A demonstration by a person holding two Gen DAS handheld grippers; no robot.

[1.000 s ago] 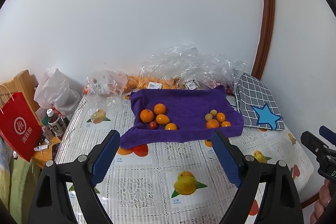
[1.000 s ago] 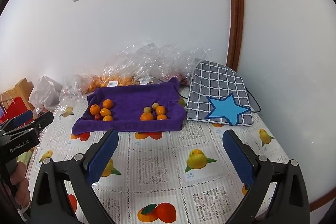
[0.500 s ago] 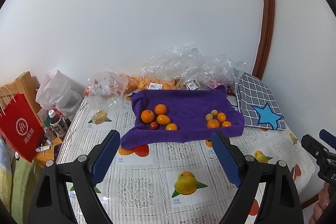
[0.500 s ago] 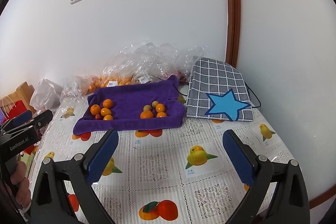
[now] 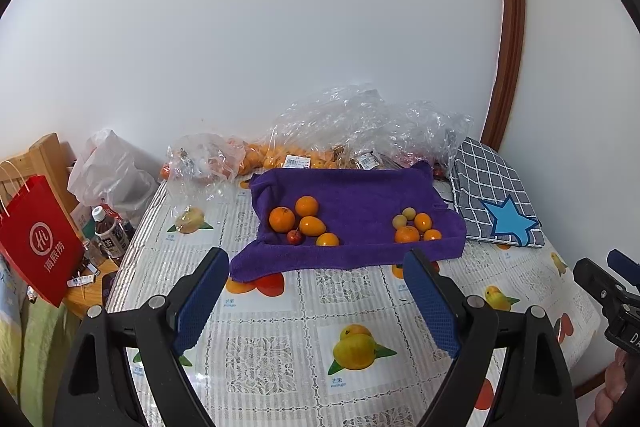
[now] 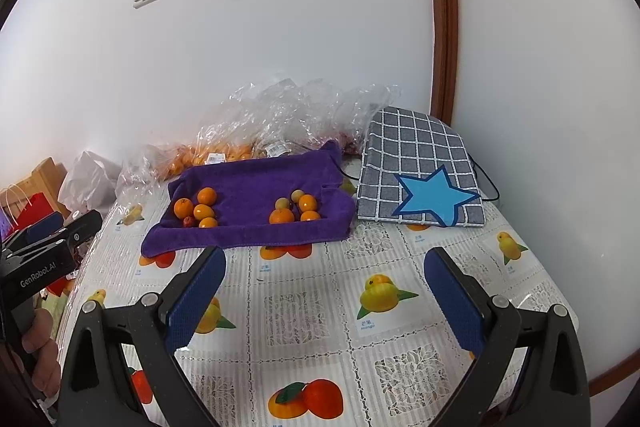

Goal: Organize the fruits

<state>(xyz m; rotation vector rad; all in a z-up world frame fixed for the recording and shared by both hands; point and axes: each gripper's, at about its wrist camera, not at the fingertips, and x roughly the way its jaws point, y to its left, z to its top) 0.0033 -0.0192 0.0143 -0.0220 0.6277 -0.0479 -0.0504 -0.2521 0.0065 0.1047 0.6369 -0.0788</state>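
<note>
On the purple towel (image 5: 352, 203) two clusters of fruit (image 5: 302, 223) lie well ahead of the left gripper (image 5: 316, 301) and right gripper (image 6: 324, 301), both spread wide and empty, so approach one piece squarely and close gently.

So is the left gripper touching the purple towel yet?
Apart. In the left wrist view the left gripper is open over bare tablecloth, short of the purple towel.

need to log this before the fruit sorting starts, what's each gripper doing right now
left gripper: open, nothing between its blue pads, short of the purple towel.
right gripper: open, holding nothing, above the fruit-print tablecloth.
</note>
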